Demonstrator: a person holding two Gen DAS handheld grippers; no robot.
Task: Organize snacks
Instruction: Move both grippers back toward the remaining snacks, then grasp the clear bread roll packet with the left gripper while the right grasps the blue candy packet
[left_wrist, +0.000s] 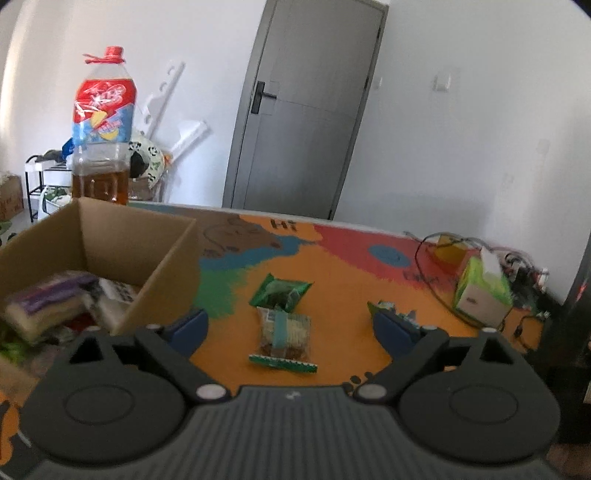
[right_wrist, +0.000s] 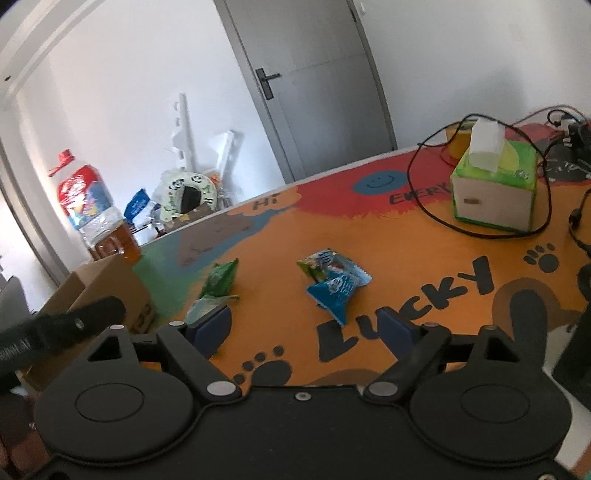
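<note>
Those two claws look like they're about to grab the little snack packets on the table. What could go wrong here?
The clear packet overlaps the green packet, so the left gripper might lift or drag both. The right gripper faces the blue packet stacked with another wrapper; a pinch could push one away. The cardboard box already looks full, so a dropped snack may slide back out.

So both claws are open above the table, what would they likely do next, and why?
Probably the left gripper eases down and closes on the clear snack pack lying between its open fingers. Loose snacks remain on the mat, and the box beside it already holds some.
</note>
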